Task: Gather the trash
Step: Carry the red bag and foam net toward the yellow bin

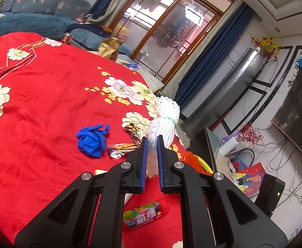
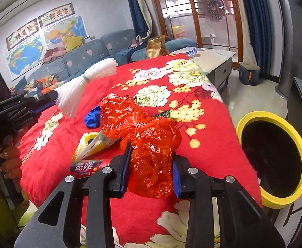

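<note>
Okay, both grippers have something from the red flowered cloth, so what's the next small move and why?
Probably swing the right gripper toward the yellow-rimmed round bin beside the table and let go over its opening. It is shut on the crumpled orange-red plastic bag, and the bin sits just to its right. The left gripper, shut on the white foam netting bundle, can follow.

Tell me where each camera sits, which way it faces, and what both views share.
Left wrist: on the left gripper, facing across the red cloth to the window; shut on white foam netting.
Right wrist: on the right gripper, facing the sofa; shut on a red plastic bag; a hand shows at left.
Shared: cloth, netting, blue glove, candy pack.
</note>
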A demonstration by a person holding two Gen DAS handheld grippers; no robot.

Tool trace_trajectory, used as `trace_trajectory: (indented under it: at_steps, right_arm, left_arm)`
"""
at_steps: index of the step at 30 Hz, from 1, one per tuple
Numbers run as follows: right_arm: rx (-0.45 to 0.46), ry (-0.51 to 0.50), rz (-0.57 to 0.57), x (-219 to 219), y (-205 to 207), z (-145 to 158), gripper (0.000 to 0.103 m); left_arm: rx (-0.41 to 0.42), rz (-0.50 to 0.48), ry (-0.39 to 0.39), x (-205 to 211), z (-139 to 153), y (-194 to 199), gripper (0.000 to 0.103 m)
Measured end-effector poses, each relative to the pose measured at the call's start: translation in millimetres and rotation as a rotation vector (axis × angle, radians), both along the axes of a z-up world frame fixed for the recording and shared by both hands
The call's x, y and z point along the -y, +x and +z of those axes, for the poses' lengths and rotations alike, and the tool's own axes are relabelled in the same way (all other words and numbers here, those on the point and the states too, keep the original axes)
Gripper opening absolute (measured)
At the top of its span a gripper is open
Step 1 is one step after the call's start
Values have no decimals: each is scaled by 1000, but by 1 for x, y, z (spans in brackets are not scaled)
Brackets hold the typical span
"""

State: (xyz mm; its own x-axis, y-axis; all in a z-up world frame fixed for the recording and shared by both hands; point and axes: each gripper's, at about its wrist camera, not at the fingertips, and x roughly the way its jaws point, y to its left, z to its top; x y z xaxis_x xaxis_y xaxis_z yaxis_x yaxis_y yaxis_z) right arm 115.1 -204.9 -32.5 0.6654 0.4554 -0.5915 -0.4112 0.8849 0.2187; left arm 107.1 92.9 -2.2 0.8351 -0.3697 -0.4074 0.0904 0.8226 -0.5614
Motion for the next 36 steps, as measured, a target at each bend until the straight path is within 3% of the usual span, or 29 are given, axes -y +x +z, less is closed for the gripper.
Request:
trace_trajectory:
  at_steps: [36]
  right_arm:
    - [58, 67, -332, 104, 19, 15, 31]
  left_arm:
    - [42, -191, 120, 105, 16, 4, 5]
